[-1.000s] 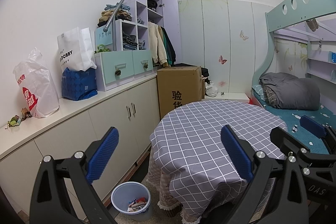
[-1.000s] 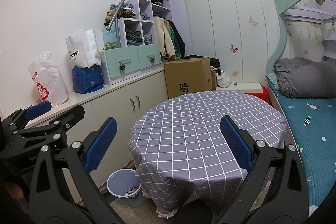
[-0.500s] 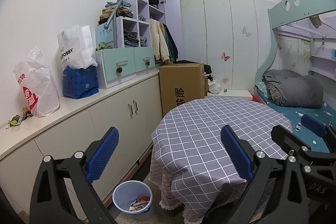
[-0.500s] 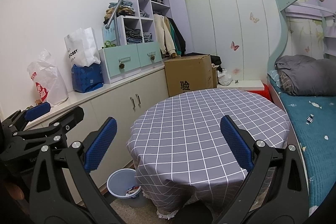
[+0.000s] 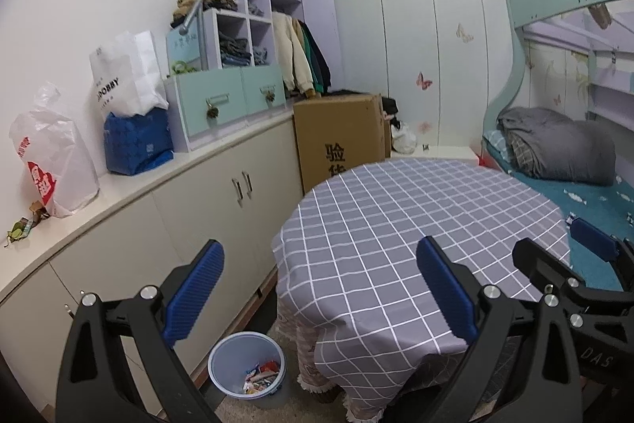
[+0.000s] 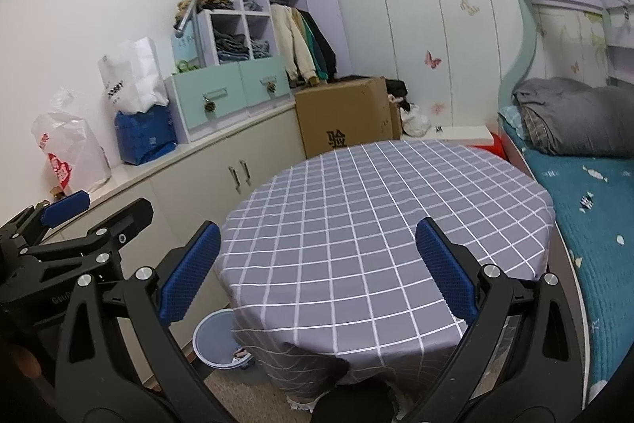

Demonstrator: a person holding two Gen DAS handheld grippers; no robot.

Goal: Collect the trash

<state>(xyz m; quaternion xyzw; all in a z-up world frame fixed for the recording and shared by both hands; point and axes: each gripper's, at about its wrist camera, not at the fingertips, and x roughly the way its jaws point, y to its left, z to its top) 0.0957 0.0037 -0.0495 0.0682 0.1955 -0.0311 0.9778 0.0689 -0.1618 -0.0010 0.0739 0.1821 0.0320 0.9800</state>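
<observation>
While both claws hung over the checked surface (image 5: 416, 224), the left claw (image 5: 317, 288) and right claw (image 6: 317, 268) were spread wide with nothing between the pads. Trash (image 5: 261, 375) sat in the little bin (image 5: 222, 363) on the floor, around 7 o'clock from the surface, beside the cabinets (image 5: 198, 209).
</observation>
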